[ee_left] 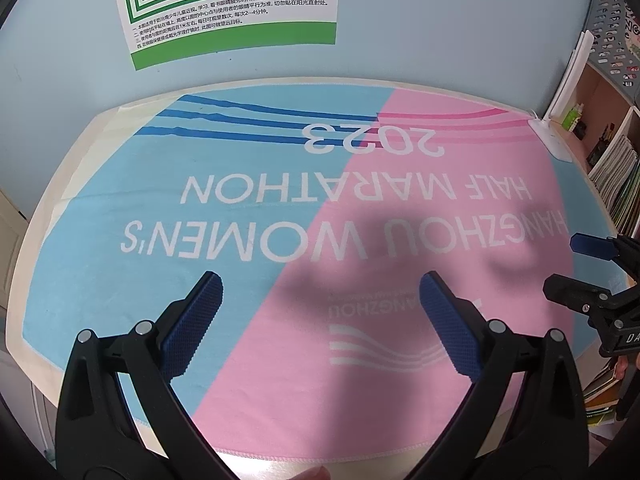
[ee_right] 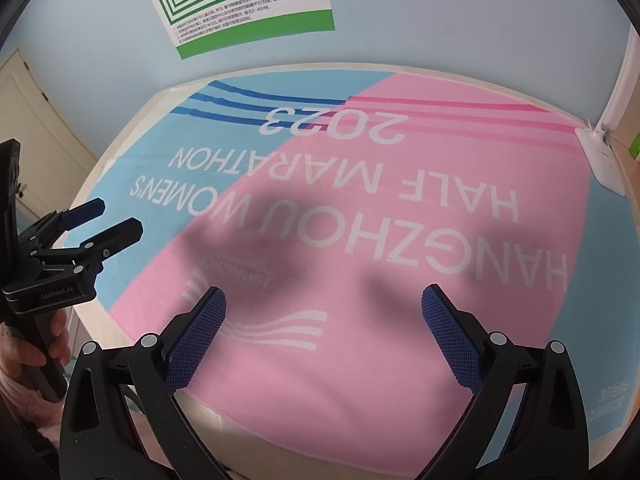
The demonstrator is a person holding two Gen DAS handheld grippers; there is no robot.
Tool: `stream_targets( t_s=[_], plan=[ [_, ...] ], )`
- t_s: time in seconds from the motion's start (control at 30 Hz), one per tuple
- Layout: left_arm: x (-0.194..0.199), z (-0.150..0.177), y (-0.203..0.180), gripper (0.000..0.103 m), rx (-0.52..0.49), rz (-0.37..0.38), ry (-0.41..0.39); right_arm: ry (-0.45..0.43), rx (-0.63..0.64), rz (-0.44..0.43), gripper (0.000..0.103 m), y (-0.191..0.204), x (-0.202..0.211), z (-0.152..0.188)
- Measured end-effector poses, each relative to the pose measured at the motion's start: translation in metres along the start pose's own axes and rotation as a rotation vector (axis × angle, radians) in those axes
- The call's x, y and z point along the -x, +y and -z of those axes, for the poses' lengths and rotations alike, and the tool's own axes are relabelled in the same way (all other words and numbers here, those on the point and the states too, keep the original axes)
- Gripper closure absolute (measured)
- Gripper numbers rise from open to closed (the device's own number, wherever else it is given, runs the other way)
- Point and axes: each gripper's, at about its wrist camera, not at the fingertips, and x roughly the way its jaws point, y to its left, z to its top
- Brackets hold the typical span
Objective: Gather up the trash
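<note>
Two tools hang over the worktop, and no trash shows in either view; where the task's thing lies cannot be told from these pictures. What covers the worktop (ee_left: 60,364) is a towel (ee_left: 280,208), light blue on one side and pink on the other, printed in white with "2023 HALF MARATHON" and "HANGZHOU WOMEN'S", the lettering upside down from both cameras; three dark blue stripes cross its far blue part and pink stripes its far pink part; soft shadows of the tools fall on the pink. The left tool (ee_left: 320,284) has its jaws spread wide with nothing between its blue ribbed pads (ee_left: 192,324); it hovers above the near middle of the towel. The right tool (ee_right: 324,296) is likewise spread wide and holds nothing, above the pink part; in the left wrist view it shows at the right edge, and in the right wrist view the left tool shows at the left edge, gripped by a hand (ee_right: 24,356). A white flat device (ee_right: 604,160) rests on the far right corner of the towel. Behind the worktop, on a pale blue wall, hangs a poster (ee_left: 228,4) of nested green squares with small Chinese print; a bookshelf (ee_left: 612,168) with books stands to the right; a cream door (ee_right: 36,132) stands to the left.
</note>
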Motion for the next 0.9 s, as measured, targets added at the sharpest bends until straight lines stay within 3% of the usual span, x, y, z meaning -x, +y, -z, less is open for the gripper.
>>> stream_targets(
  t_s=[0.9],
  plan=[
    [-0.0006, 0.0018, -0.0032, 0.007, -0.017, -0.010, 0.008, 0.003, -0.007, -0.006, 0.006, -0.0027, 0.0008, 0.0067]
  ],
)
